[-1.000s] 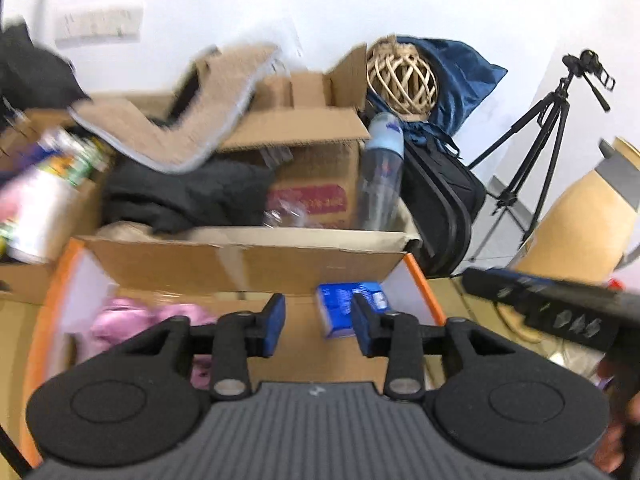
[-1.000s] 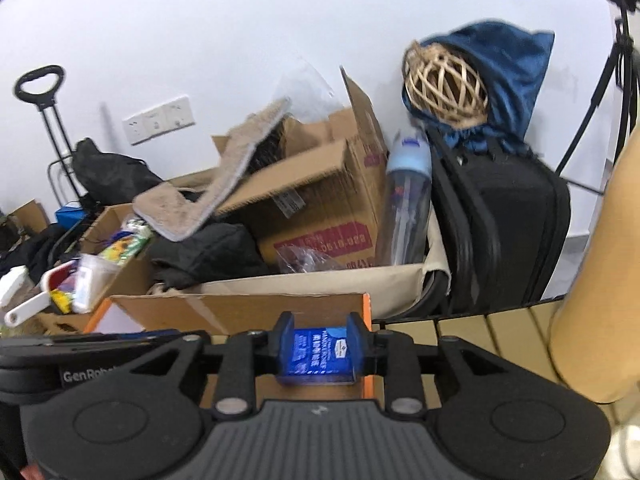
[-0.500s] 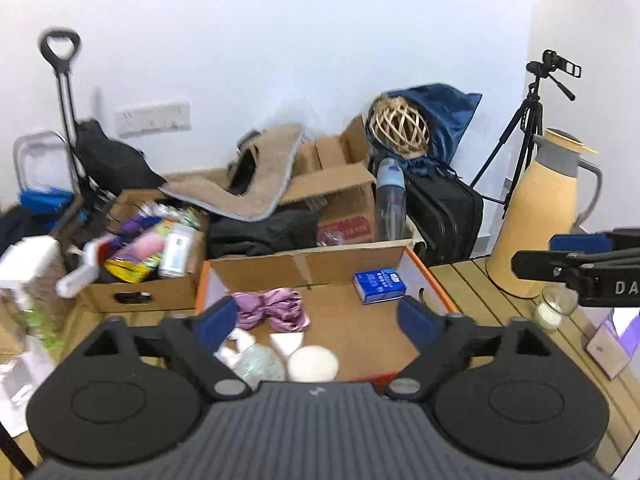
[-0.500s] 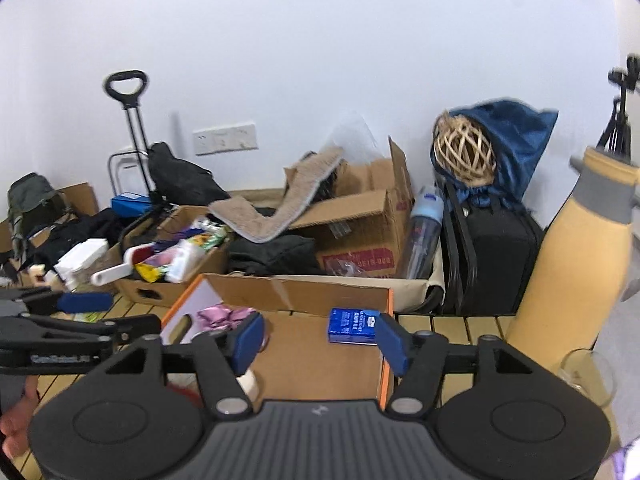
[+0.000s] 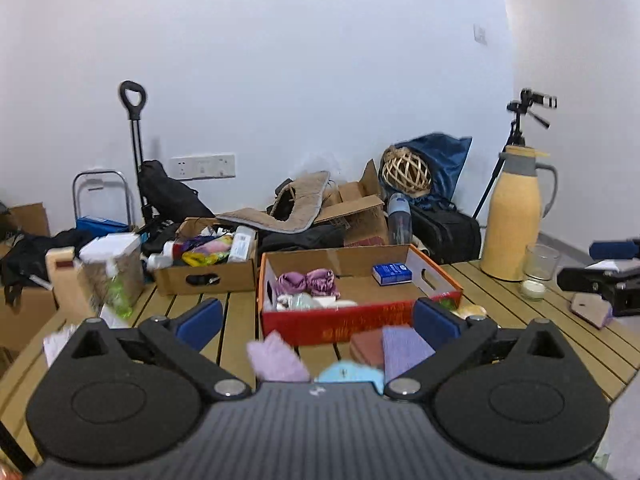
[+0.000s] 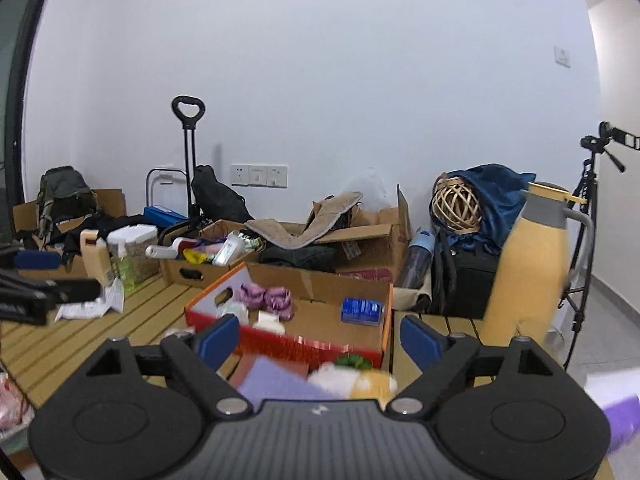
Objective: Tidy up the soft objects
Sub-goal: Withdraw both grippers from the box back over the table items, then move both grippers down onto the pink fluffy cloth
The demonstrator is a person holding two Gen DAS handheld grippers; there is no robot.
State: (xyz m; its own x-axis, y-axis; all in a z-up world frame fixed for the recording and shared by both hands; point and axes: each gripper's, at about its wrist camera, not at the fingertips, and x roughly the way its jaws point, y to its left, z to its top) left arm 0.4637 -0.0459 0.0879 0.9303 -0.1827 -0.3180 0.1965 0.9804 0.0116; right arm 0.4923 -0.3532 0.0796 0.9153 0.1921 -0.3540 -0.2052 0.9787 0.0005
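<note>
A red-sided cardboard box [image 5: 344, 322] stands on the slatted wooden table [image 5: 240, 312]. In it lie a blue tissue pack [image 5: 392, 273], a purple scrunchie [image 5: 307, 282] and pale round items. The box shows in the right wrist view [image 6: 292, 346] with the tissue pack [image 6: 361, 311] too. In front of the box lie a fluffy lilac item [image 5: 276, 360], a light blue item [image 5: 348, 372], a purple cloth [image 5: 404, 350] and a brown cloth [image 5: 366, 348]. My left gripper [image 5: 318, 318] is open and empty, well back from the box. My right gripper [image 6: 320, 338] is open and empty.
A yellow thermos jug [image 5: 516, 220] and a glass candle [image 5: 538, 272] stand at the right. A cardboard box of bottles [image 5: 206, 260] and a jar [image 5: 116, 264] stand at the left. Boxes, bags and a tripod [image 5: 516, 140] are behind the table.
My right gripper let go of the blue tissue pack, which now lies in the box. Both grippers opened wide and pulled back and up from the box.
</note>
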